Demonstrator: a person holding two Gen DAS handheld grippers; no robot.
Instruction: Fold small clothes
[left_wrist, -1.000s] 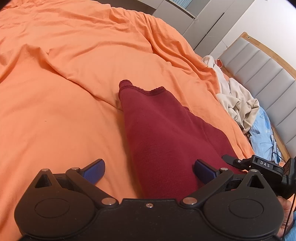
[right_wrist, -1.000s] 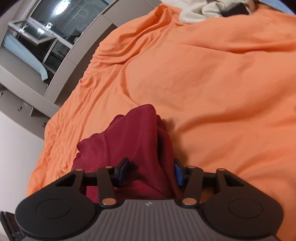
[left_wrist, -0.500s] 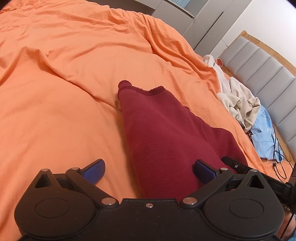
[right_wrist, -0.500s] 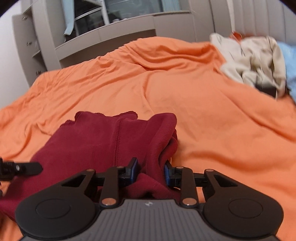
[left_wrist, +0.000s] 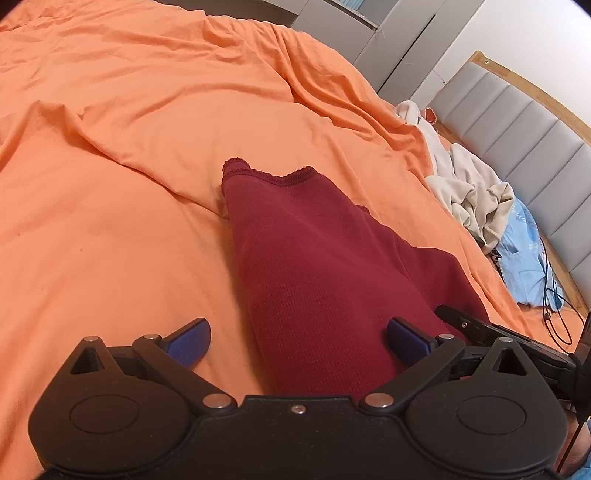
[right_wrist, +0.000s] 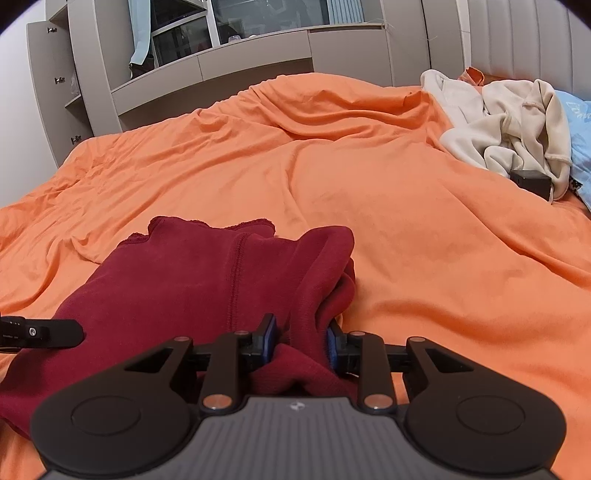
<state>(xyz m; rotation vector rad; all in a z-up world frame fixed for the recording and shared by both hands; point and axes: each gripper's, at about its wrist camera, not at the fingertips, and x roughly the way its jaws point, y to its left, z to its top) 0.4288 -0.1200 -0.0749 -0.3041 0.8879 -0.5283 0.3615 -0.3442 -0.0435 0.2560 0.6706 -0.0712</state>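
Maroon knit garment (left_wrist: 317, 266), one, on orange bedsheet (left_wrist: 129, 155).
Right gripper (right_wrist: 301, 338) just narrowed, pinching bunched cloth; left gripper (left_wrist: 297, 338) spread wide, gripping nothing.

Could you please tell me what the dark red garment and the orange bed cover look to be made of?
The dark red garment looks like a soft matte knit, probably cotton or a blend: fine ribbing shows, plus a scalloped stitched hem. The orange bed cover looks like thin, smooth woven or jersey cotton: matte, with soft shallow creases. The exact fibre cannot be told for either.
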